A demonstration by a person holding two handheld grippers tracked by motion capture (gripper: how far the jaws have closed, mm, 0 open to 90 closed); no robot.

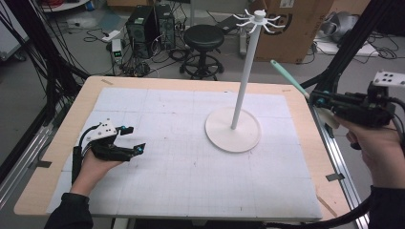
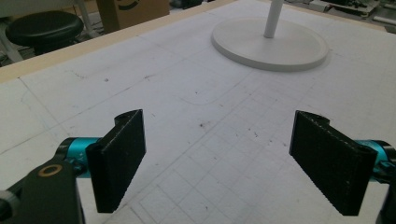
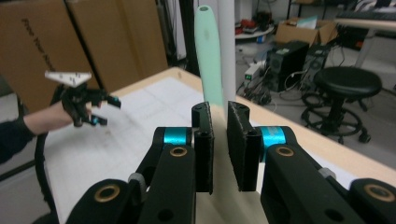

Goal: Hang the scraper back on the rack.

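High view: right gripper (image 1: 313, 99), clenched on the mint utensil (image 1: 288, 78) at 3 o'clock, may knock the rack (image 1: 245, 71); left gripper (image 1: 132, 138) released.

1. The stand (image 1: 233, 129) rests on the table (image 1: 143, 83), right of centre.
2. The left gripper (image 1: 129, 140) lies at the table's left.
3. The right gripper (image 1: 313, 99), beyond the right edge, holds a utensil (image 1: 289, 78) angled toward the stand.
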